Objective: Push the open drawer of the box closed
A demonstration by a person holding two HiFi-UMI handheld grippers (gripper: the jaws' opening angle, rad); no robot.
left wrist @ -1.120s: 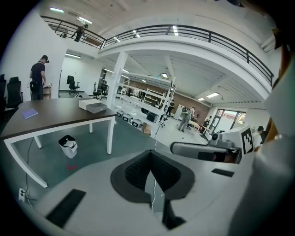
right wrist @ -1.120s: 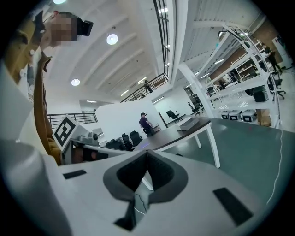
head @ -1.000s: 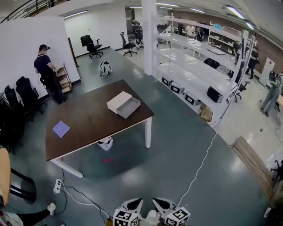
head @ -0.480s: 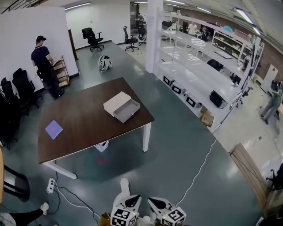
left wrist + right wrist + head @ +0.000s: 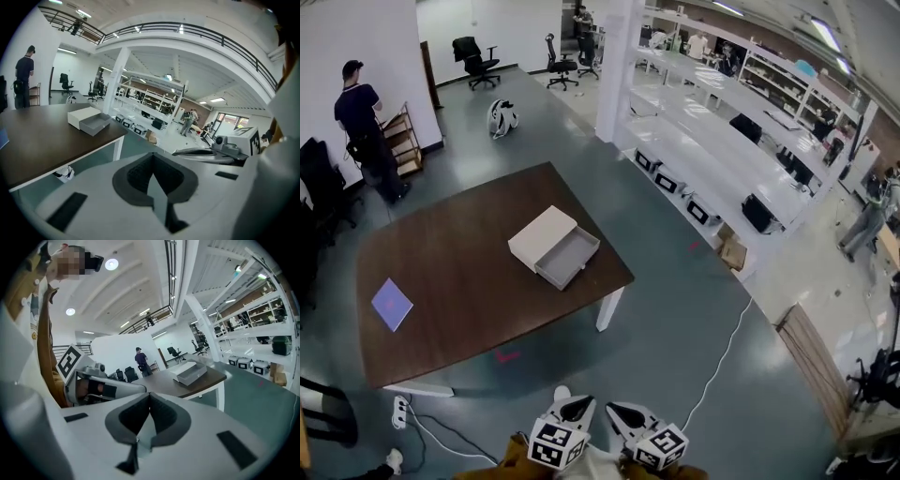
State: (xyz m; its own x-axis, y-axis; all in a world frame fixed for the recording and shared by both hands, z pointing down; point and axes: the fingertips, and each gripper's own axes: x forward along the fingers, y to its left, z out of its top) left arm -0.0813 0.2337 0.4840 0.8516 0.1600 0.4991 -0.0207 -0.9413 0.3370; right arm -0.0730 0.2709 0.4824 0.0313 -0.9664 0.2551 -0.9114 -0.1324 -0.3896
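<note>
Drawer is gaping from box; left gripper and right gripper, jaws together and empty, are hanging far off, probably readied for blunt pushing.

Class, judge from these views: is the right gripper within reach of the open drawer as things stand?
Probably not yet. The right gripper sits well short of the table, with open floor between it and the drawer; nothing blocks the way.

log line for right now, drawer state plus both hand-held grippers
drawer: open | box: on table | left hand-held gripper: shut, empty | right hand-held gripper: shut, empty | contact with drawer: none
</note>
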